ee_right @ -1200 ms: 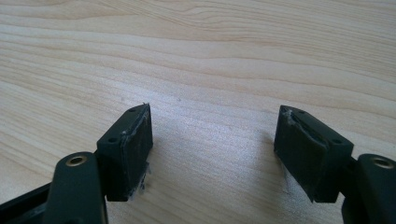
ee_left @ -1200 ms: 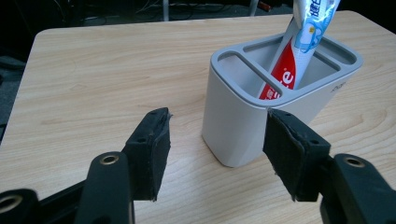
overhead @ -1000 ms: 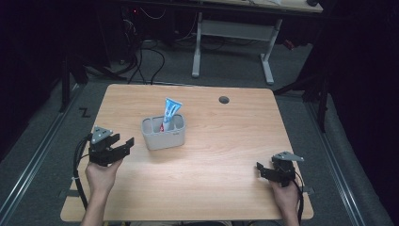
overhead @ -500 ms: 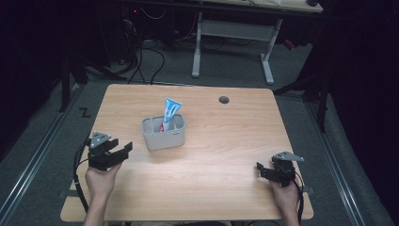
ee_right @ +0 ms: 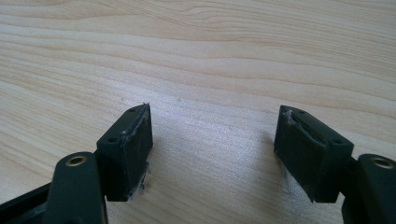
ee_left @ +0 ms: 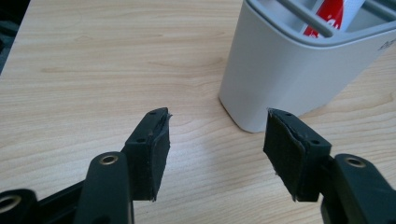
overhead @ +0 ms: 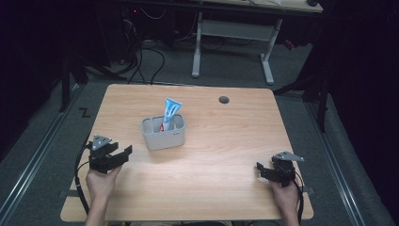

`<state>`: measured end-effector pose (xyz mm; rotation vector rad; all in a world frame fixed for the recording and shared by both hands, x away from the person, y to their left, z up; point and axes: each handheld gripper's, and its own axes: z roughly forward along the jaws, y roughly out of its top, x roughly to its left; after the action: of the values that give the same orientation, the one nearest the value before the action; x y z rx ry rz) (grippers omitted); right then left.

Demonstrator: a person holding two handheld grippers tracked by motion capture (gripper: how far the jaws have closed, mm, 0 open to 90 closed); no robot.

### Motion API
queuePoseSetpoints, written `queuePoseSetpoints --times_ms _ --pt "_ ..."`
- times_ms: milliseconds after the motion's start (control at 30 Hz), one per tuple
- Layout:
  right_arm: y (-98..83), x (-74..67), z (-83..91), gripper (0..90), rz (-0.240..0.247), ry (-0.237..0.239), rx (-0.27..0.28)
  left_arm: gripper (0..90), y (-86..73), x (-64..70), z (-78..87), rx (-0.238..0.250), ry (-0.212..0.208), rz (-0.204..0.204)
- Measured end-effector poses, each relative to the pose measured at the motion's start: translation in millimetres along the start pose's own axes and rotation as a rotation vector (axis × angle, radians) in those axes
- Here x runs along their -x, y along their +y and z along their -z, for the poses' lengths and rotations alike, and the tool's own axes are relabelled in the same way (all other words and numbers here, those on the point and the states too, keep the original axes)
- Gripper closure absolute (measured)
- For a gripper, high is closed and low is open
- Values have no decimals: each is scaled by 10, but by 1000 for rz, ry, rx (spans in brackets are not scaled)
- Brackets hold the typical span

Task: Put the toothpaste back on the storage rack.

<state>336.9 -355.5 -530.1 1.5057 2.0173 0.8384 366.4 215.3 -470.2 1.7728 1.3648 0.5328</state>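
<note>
The toothpaste tube stands upright in a small grey holder near the middle of the table, its crimped blue end sticking up above the holder's rim and its red lower part down inside a rear compartment. It looks light and soft-walled, likely to dent or slide under a hard squeeze, so the flat crimped top, which is stiffer, seems the best place to pinch it and lift straight up. The holder is stiff plastic, probably light enough to tip or come up with the tube if the tube catches. The left gripper hovers just beside the holder's lower left corner, jaws apart with nothing between them. The right gripper rests low over bare wood well away to the holder's right, jaws likewise spread and empty.
</note>
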Motion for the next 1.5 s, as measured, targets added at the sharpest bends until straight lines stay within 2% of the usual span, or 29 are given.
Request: queuePoseSetpoints --times_ms 933,1167,1367,1500 --pt "0 -1 0 279 -1 -1 1 414 -247 -101 -151 -34 30 44" --pt "0 -1 0 279 -2 -1 0 414 -281 -105 -215 -50 40 34" --pt "0 -1 0 279 -2 -1 1 421 -314 -87 -273 -63 50 8" --pt "0 -1 0 279 -2 -1 1 420 -346 -92 -321 -71 61 10"
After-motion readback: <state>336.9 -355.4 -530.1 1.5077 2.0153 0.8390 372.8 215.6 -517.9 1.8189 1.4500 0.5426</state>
